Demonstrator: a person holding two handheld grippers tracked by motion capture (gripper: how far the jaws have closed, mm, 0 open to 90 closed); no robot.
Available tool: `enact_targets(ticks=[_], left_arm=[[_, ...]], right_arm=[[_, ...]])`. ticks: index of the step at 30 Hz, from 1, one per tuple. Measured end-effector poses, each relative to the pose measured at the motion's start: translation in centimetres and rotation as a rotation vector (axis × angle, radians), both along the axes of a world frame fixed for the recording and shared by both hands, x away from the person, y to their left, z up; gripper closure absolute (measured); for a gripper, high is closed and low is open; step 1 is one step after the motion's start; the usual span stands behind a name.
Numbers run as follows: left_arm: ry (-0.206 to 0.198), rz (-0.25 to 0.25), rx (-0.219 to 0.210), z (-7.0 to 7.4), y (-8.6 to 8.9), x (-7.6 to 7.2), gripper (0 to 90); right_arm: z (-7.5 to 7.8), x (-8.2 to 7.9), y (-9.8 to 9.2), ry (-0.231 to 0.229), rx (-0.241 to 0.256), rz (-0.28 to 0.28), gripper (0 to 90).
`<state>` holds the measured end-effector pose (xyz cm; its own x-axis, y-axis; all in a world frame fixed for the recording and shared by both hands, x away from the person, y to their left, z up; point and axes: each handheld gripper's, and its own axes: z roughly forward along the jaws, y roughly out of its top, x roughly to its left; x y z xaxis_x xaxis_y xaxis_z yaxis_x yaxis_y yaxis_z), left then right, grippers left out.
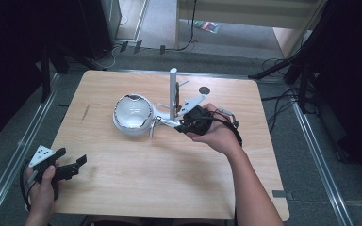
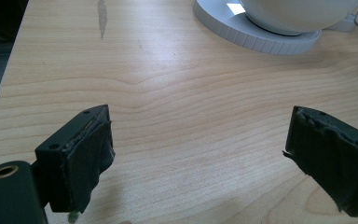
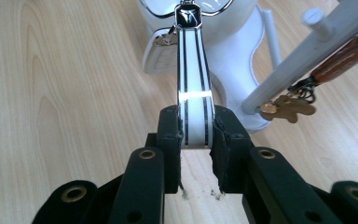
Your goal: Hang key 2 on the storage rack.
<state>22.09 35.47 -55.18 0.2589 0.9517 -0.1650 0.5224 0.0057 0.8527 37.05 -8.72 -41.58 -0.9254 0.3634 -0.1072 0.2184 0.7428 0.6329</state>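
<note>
- Two grippers in the high view: the right gripper (image 1: pixel 185 126) sits mid-frame on the white handle (image 1: pixel 166 122) of the bowl-shaped appliance (image 1: pixel 133 115); the left gripper (image 1: pixel 70 165) is at lower left.
- Left gripper view: jaws wide apart over bare table (image 2: pixel 177 107), appliance's ribbed base at top right.
- Right gripper view: jaws clamped on the striped handle at centre, white post (image 3: pixel 307 49) upper right.

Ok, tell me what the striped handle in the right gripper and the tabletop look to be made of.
Handle: glossy white with black stripes, probably plastic or enamelled metal; a bright glare band crosses it where the right gripper clamps it. Tabletop: pale wood or wood-look laminate, matte, with visible grain lines; which one cannot be told.
</note>
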Motion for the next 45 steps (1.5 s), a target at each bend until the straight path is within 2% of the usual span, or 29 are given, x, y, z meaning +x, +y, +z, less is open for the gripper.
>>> enact_targets(ticks=[11, 24, 37, 45], left_arm=[[-0.001, 0.000, -0.001, 0.0, 0.0, 0.0, 7.9], [0.000, 0.000, -0.001, 0.0, 0.0, 0.0, 7.9], [0.000, 0.000, -0.002, 0.0, 0.0, 0.0, 7.9], [0.000, 0.000, -0.002, 0.0, 0.0, 0.0, 8.0]], right_arm=[[2.0, 1.2, 0.1, -0.021, 0.009, -0.038, 75.4], [3.4, 2.5, 0.1, -0.027, 0.003, -0.051, 75.4], [3.5, 3.9, 0.1, 0.002, -0.004, -0.063, 75.3], [3.4, 4.5, 0.2, 0.020, 0.016, -0.077, 75.1]])
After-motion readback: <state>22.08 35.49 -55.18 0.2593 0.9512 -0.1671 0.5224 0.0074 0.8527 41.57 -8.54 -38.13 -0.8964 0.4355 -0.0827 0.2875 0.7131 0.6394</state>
